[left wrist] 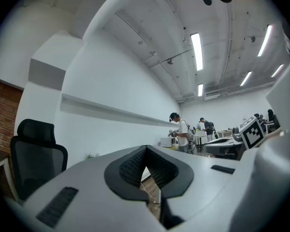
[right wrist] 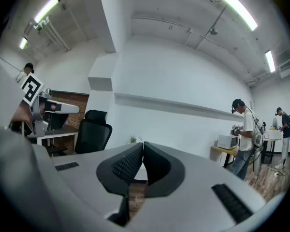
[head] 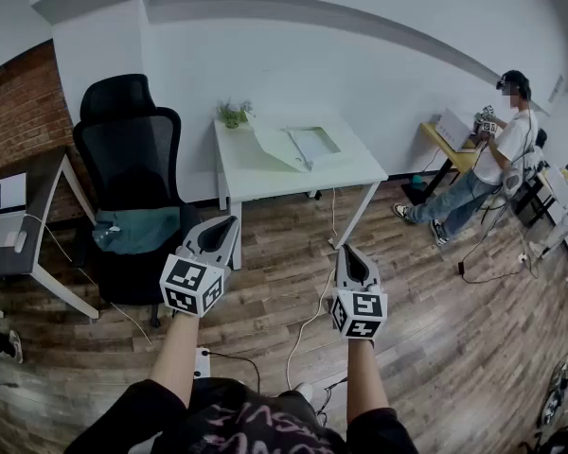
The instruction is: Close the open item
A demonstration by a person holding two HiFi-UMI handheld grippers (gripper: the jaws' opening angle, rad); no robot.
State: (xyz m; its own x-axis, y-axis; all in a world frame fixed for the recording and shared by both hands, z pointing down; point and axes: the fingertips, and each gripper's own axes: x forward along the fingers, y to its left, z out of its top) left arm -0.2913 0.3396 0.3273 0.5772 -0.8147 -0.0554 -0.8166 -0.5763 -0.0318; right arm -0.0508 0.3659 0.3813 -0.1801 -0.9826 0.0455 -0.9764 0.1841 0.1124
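Note:
A flat white case (head: 300, 146) lies on the white table (head: 360, 170), with its flap folded out to the left. Both grippers hang over the wooden floor, well short of the table and touching nothing. My left gripper (head: 229, 223) points toward the table's near left leg, its jaws closed tip to tip and empty. My right gripper (head: 346, 250) is lower and to the right, also shut and empty. In the left gripper view the left gripper (left wrist: 146, 151) shows closed tips, and the right gripper (right wrist: 142, 146) shows the same in the right gripper view. The case is hidden in both gripper views.
A black office chair (head: 128, 159) stands left of the table, and a dark desk (head: 19, 220) sits further left by a brick wall. A small plant (head: 233, 113) is on the table's back left corner. Cables (head: 308, 315) trail over the floor. A person (head: 492, 159) stands far right by a yellow table (head: 445, 140).

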